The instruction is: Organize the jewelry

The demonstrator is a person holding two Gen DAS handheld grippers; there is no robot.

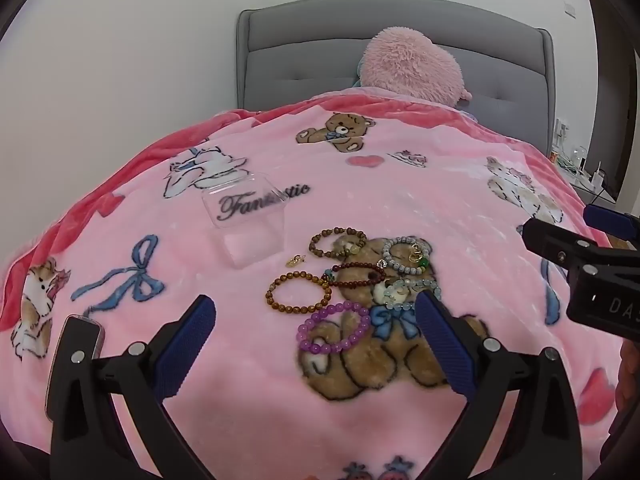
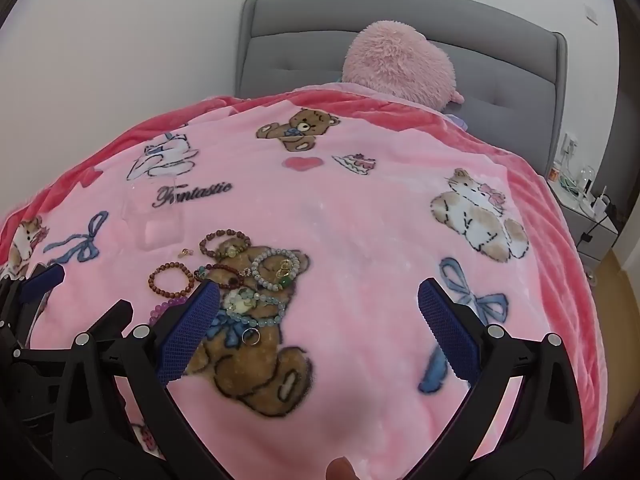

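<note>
Both my grippers hang wide open over the blanket [image 1: 256, 400], holding nothing.

I use the purple bracelet [image 1: 334, 328] as my mark. It lies between the fingers of my left gripper [image 1: 316, 344]. The other bracelets [image 1: 360, 268] sit just past it, some touching. The clear box [image 1: 250, 222] is past it to the left. My right gripper [image 2: 316, 332] is to its right, above pink blanket.
</note>
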